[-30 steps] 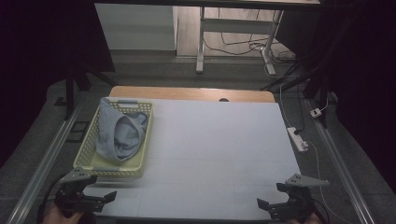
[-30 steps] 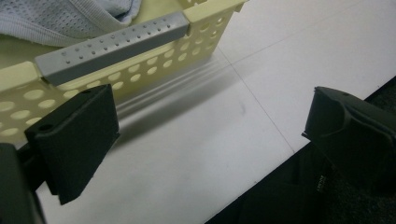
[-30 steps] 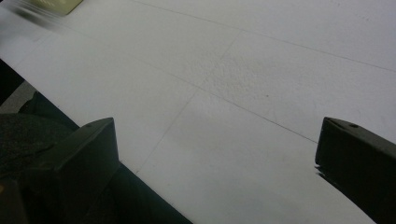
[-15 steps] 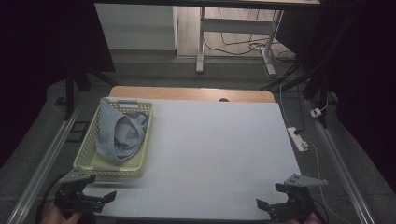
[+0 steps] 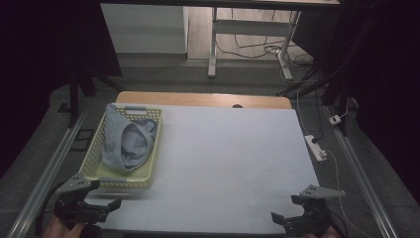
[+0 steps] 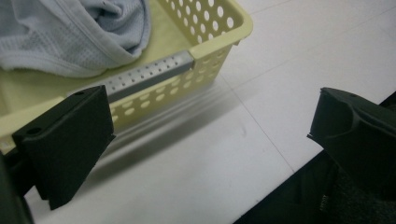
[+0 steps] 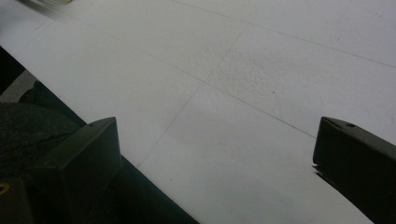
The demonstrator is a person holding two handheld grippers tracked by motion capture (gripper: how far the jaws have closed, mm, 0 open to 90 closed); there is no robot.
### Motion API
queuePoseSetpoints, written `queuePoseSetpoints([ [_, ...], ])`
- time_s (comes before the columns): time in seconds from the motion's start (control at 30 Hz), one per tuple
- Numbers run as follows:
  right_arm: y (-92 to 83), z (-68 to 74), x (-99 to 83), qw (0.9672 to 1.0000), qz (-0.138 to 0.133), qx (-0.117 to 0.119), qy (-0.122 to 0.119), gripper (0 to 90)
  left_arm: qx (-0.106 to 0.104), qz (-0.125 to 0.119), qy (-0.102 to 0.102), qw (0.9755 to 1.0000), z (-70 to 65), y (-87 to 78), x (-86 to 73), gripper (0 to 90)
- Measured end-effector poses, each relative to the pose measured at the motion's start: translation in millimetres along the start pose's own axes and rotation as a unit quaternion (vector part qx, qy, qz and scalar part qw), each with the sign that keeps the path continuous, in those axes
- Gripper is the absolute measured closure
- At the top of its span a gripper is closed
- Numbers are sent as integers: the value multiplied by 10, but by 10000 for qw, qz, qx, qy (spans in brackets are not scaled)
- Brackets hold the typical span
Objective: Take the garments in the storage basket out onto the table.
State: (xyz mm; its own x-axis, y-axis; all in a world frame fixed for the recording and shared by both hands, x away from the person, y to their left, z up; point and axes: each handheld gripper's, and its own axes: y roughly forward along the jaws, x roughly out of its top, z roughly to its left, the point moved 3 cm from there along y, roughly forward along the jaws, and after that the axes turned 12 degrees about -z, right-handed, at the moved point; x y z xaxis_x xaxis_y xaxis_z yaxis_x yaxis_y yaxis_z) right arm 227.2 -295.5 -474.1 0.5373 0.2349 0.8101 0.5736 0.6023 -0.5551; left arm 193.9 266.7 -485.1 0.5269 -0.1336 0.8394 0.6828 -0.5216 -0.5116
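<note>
Both grippers — left gripper (image 5: 106, 204), right gripper (image 5: 282, 218) — hover with jaws spread wide, holding nothing. The cloth (image 5: 126, 144) sits in the basket (image 5: 154, 148), near the left one. Risk: 1 jaw snagging the basket's rim, dragging it.

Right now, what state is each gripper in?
Left gripper: open, holding nothing, beside the basket.
Right gripper: open, holding nothing, over the table.
</note>
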Motion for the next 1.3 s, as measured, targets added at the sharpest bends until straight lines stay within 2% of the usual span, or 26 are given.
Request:
queuePoseSetpoints([
  [0.17, 8, 9, -1, 10000, 27, -5, -36, 5, -112, -114, 83, 9998, 30, 9, 62, 0],
  [0.33, 11, 7, -2, 10000, 40, -9, -38, 5, -162, -120, 107, 9997, 47, 36, 114, 0],
  [0.7, 19, 9, -3, 9999, 90, 4, -48, 5, -249, -69, 42, 9997, 107, 161, 205, 0],
  [0.8, 22, 10, -4, 9999, 98, 3, -47, 5, -267, -67, -56, 9996, 138, 191, 232, 0],
  [1.0, 25, 11, -4, 9999, 111, 6, -49, 6, -198, 16, -121, 9997, 235, 284, 290, 0],
  [1.3, 32, 13, -6, 9999, 147, 16, -68, 6, -2, 171, -106, 9998, 364, 423, 391, 0],
])
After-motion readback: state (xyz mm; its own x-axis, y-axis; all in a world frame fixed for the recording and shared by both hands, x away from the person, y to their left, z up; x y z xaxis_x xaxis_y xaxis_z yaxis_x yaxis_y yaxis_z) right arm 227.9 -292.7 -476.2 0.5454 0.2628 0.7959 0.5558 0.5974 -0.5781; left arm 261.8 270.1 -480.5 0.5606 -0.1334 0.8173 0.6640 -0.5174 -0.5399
